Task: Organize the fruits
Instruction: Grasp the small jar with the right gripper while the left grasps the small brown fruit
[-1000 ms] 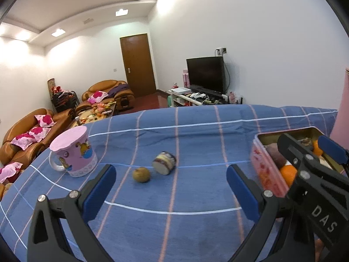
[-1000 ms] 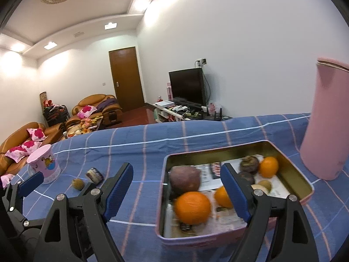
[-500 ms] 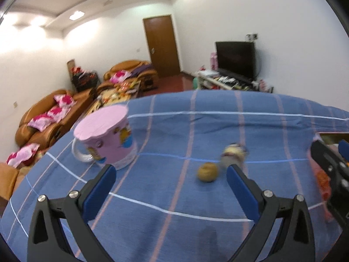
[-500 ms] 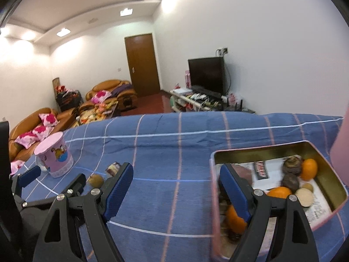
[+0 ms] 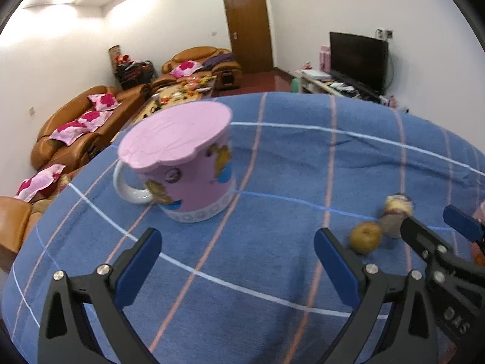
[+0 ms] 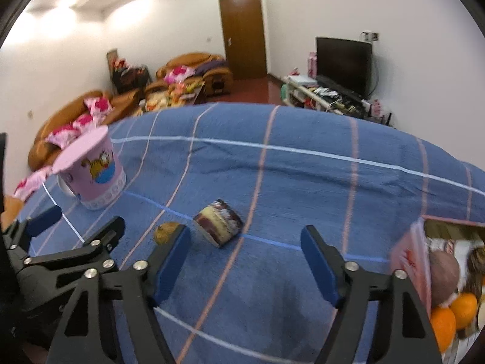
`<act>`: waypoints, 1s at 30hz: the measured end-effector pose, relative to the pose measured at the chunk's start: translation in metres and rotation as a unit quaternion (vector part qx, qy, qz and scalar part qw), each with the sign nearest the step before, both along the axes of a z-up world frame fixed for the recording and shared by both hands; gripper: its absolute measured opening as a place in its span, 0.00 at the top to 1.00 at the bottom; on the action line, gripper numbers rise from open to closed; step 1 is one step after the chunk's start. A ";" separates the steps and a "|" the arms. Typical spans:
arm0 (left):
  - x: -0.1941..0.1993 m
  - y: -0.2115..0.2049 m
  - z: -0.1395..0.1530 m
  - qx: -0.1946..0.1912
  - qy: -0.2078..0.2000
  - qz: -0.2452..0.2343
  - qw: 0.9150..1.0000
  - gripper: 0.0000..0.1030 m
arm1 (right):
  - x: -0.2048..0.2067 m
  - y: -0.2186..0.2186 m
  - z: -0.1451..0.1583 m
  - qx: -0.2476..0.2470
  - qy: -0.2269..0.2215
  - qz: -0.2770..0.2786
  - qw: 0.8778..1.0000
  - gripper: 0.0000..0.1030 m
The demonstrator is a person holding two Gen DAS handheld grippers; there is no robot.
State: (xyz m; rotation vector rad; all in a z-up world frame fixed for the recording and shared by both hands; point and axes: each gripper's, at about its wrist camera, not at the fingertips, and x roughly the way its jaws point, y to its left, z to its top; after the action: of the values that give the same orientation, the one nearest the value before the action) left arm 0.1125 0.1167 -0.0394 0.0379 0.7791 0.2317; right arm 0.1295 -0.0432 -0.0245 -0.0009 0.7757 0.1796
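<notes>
Above blue cloth (image 6: 272, 273), both grippers agape

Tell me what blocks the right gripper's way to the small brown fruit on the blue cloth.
Nothing visible blocks it. The brown fruit lies on bare cloth just past the open right gripper, partly hidden by its left finger. The small tipped jar lies beside it.

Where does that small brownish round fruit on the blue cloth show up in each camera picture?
Left wrist view: small brownish round fruit, lower right, beside the right pad.
Right wrist view: same fruit, lower left, partly behind a pad.
Shared landmark: lidded pink cartoon mug.
</notes>
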 end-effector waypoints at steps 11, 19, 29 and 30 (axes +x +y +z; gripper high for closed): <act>0.001 -0.008 0.002 0.008 -0.006 -0.010 1.000 0.01 | 0.020 0.015 -0.013 -0.012 0.053 0.035 0.998 0.72; -0.007 -0.015 0.013 0.009 -0.040 -0.061 0.997 0.01 | -0.018 -0.009 0.009 0.042 -0.021 0.007 0.999 0.83; -0.004 -0.007 0.010 -0.009 -0.022 -0.038 0.999 0.01 | -0.008 -0.022 0.004 0.093 0.006 0.003 0.996 0.36; -0.003 -0.006 0.009 -0.009 -0.020 -0.035 0.999 0.01 | -0.006 -0.019 0.005 0.089 0.004 0.009 0.996 0.36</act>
State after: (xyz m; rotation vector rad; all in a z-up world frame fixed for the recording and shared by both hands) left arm 0.1091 0.1109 -0.0301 0.0431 0.7386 0.1581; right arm 0.1235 -0.0622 -0.0193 0.1616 0.7663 0.2645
